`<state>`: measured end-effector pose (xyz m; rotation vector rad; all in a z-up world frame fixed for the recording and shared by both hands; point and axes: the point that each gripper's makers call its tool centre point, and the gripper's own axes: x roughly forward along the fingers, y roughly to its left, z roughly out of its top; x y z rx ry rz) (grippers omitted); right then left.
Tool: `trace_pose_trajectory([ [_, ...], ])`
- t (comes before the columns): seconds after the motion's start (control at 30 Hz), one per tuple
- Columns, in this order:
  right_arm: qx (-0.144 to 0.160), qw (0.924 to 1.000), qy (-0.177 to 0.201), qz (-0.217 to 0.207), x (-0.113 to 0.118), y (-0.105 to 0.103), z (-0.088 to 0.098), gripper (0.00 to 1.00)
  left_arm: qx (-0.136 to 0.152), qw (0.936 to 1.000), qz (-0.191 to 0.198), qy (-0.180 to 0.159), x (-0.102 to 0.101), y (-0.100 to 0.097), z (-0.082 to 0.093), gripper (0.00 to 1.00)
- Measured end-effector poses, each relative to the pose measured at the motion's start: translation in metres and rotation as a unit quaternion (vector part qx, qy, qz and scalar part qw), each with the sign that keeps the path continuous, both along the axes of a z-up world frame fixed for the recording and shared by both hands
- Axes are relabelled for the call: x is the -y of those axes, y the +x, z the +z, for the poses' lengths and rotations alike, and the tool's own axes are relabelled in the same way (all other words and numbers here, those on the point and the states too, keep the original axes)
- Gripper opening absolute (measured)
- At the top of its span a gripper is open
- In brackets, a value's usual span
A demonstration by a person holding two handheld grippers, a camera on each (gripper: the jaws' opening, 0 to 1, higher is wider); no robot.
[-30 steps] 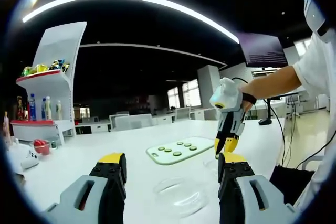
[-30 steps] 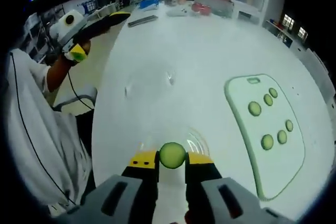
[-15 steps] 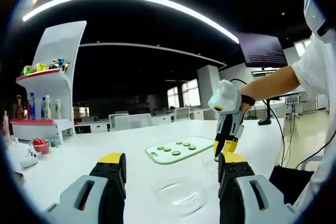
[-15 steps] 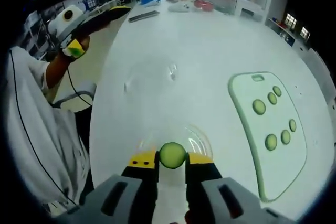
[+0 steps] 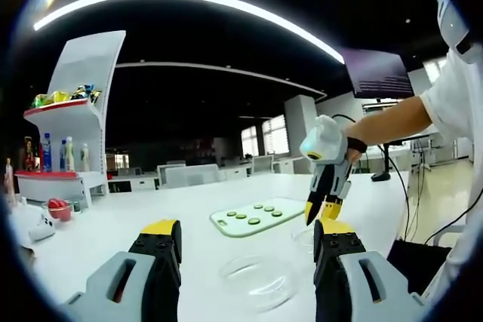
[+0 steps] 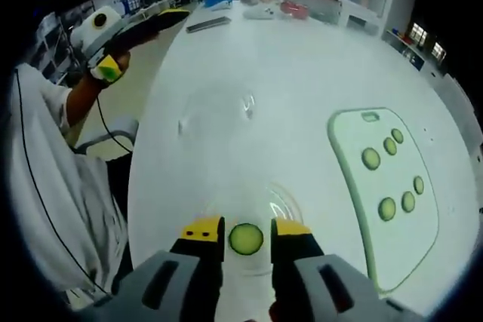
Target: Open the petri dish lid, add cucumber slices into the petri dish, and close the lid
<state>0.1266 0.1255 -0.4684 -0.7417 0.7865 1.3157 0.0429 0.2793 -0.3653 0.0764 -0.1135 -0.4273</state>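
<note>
In the right gripper view the cucumber slice (image 6: 245,238) sits between the two yellow-tipped fingers of the right gripper (image 6: 246,233), with a narrow gap showing on either side of it; the fingers are slightly parted and no longer look pressed against the slice, though whether a pad grazes it is hard to tell. Just beyond the fingertips lies the clear petri dish (image 6: 276,203) on the white worktop (image 6: 302,81). To the right of the fingers is the pale green cutting board (image 6: 377,209) carrying five more slices. Farther ahead and left, a second clear dish piece (image 6: 215,115) lies apart.

In the left gripper view the left gripper (image 5: 245,235) has its fingers spread wide, holding nothing; a clear dish (image 5: 256,280) lies between them on the worktop.
</note>
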Motion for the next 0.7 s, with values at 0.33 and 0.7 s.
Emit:
trace_pose_trajectory([
  [0.33,0.035,0.996,0.068,-0.047,-0.003,0.023,0.029,0.27,0.001,1.0,0.004,0.0,-0.002,0.001,0.001,0.71],
  [0.7,0.089,0.9829,0.123,-0.105,0.017,0.038,0.049,0.3,0.002,0.9998,0.017,-0.005,-0.009,0.008,0.001,0.71],
])
